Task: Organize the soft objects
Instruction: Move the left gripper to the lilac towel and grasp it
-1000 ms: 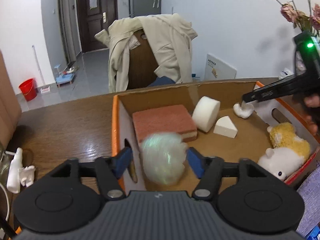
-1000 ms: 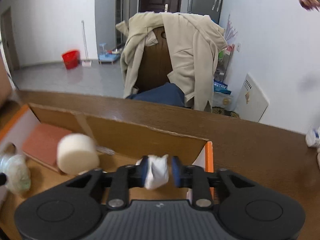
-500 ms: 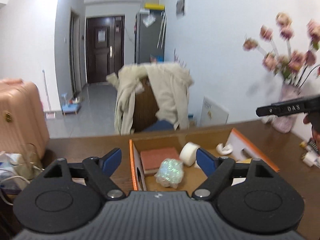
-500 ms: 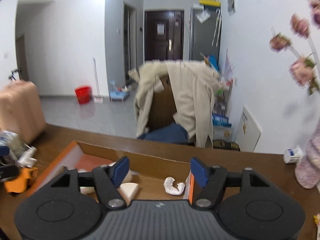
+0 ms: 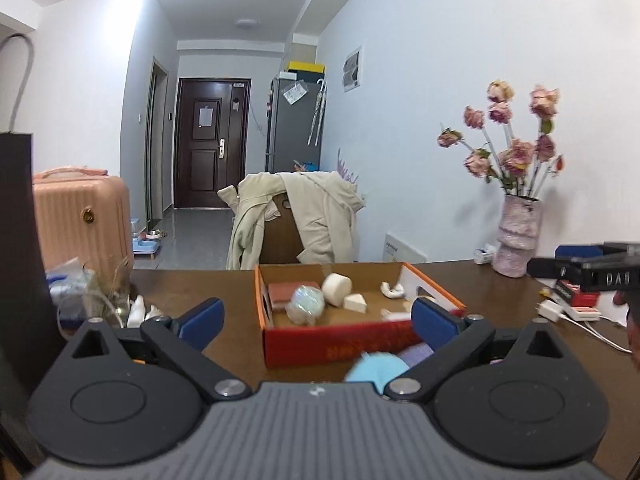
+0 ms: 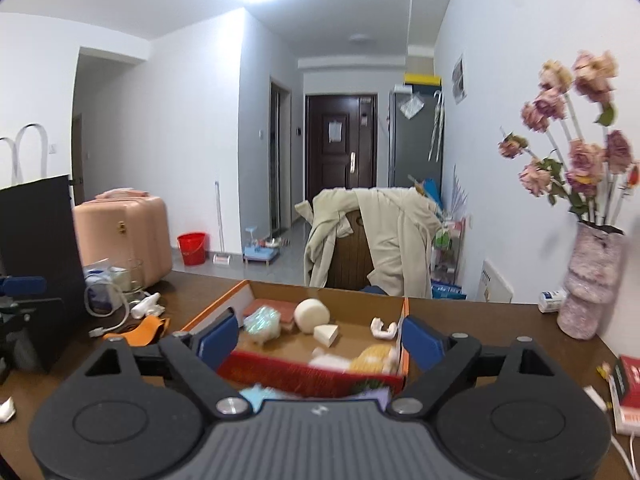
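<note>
An open cardboard box (image 5: 340, 340) with orange rims and a red front stands on the brown table. In it lie a shiny iridescent ball (image 5: 306, 305), a red sponge block (image 5: 282, 292), a white foam cylinder (image 5: 337, 289), a white wedge (image 5: 355, 303) and a small white crumpled piece (image 5: 390, 289). The right wrist view also shows the box (image 6: 312, 376) with a yellow and white plush toy (image 6: 360, 358). My left gripper (image 5: 316, 316) is open and empty, pulled back in front of the box. My right gripper (image 6: 320, 338) is open and empty, also back from the box.
A light blue soft thing (image 5: 378, 370) and a purple one (image 5: 416, 354) lie on the table just before the box. A vase of dried roses (image 5: 516, 246), books (image 6: 628, 392) and cables sit right. A black bag (image 6: 38, 272), bottles and a glass stand left. A chair with a coat (image 5: 292, 220) is behind.
Both grippers opened, let go of the shiny ball and the white crumpled piece in the box, then rose and drew back from it.
</note>
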A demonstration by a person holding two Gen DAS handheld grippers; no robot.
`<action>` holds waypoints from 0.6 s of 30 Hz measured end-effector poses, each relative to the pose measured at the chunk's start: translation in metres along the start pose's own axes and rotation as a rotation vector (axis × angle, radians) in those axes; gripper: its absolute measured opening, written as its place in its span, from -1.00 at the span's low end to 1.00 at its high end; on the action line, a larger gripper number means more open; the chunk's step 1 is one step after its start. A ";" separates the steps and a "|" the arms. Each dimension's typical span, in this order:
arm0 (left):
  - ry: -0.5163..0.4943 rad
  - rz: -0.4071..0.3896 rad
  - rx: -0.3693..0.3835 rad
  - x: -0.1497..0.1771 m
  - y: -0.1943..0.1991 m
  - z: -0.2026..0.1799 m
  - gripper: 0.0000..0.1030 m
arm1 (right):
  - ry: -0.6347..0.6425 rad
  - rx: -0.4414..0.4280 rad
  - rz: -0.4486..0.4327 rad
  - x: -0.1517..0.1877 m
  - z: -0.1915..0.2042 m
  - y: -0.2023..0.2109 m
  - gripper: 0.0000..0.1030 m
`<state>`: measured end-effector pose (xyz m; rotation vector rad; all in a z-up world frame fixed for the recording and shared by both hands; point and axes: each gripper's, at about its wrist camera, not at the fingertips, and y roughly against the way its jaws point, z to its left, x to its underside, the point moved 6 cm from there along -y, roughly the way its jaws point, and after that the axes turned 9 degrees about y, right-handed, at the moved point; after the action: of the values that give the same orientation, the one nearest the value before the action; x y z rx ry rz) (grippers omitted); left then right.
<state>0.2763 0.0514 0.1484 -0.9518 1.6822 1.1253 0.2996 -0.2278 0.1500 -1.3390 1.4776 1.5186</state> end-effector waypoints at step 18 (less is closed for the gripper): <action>0.044 0.076 -0.084 0.112 0.091 0.026 1.00 | 0.104 -0.024 -0.049 0.147 0.129 0.107 1.00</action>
<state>0.1629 0.0898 0.0630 -0.9779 1.7307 1.2421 0.1273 -0.1538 0.0300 -1.4771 1.4829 1.4601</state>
